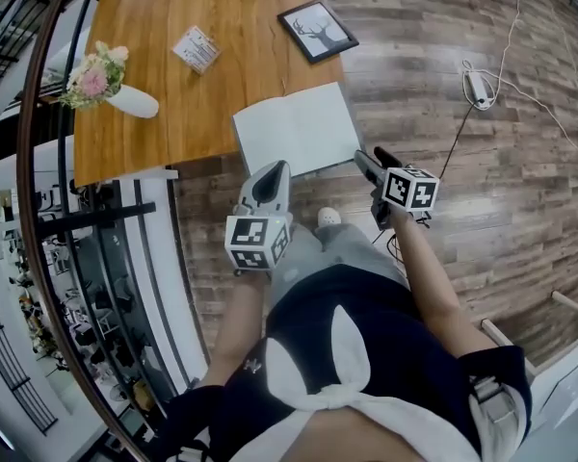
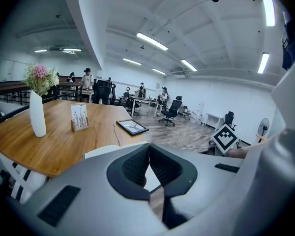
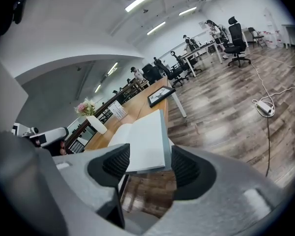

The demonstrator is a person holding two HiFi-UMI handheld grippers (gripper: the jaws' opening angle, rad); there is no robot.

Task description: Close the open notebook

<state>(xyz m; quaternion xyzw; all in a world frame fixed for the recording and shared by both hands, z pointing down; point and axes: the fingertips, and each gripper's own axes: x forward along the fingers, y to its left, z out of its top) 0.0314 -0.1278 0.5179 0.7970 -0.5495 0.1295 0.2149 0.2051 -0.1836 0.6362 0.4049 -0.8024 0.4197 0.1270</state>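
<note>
The open notebook (image 1: 294,128) lies with white pages up on the near right corner of the wooden table (image 1: 154,133), overhanging the edge. My left gripper (image 1: 277,168) hangs just before the notebook's near edge, jaws shut with nothing between them. In the left gripper view the pads of that gripper (image 2: 148,149) meet, and a strip of the notebook (image 2: 102,151) shows beyond. My right gripper (image 1: 364,156) is at the notebook's near right corner. In the right gripper view this gripper (image 3: 150,166) is open; the notebook (image 3: 142,139) shows between the jaws, and the pads do not press it.
On the table stand a white vase of flowers (image 1: 125,99), a small card holder (image 1: 196,48) and a framed deer picture (image 1: 317,30). A power strip with cables (image 1: 479,87) lies on the wood floor to the right. A black railing (image 1: 87,229) runs left of the table.
</note>
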